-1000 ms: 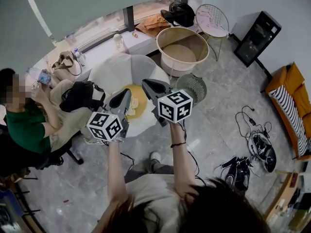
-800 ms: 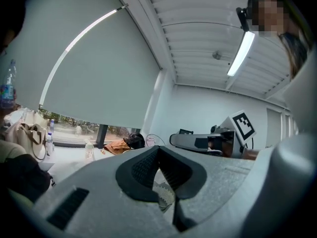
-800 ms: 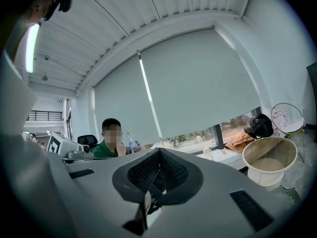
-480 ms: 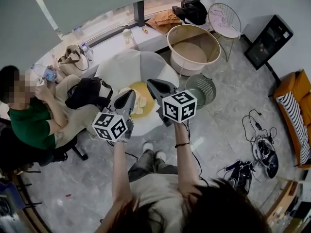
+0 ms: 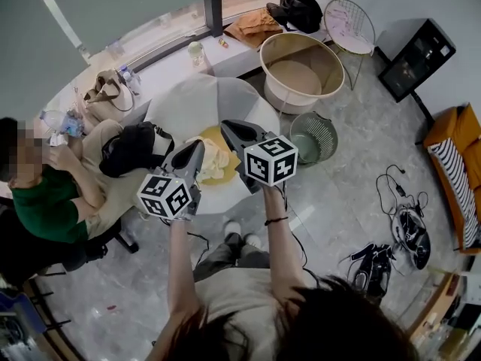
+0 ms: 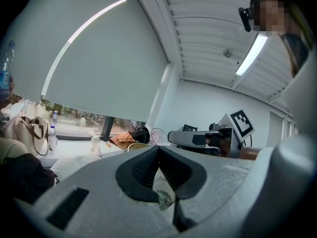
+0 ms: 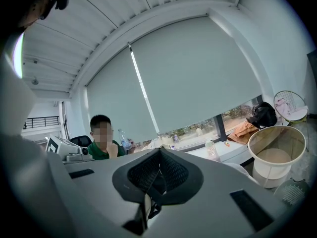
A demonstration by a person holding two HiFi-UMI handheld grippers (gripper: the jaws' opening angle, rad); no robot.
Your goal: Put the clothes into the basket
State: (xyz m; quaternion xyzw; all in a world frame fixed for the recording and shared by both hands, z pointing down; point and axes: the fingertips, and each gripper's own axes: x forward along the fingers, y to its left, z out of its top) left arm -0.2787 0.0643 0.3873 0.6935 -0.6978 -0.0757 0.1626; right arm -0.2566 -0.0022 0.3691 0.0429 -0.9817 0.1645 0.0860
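Left gripper (image 5: 197, 149) and right gripper (image 5: 225, 128) were closed, empty. Clothes (image 5: 213, 164) near the white seat's (image 5: 188, 104) front edge looked limp, light (I'd pinch a raised fold).

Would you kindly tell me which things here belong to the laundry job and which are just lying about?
For the job:
clothes
basket

Just lying about:
mesh bin
orange sofa
beige handbag
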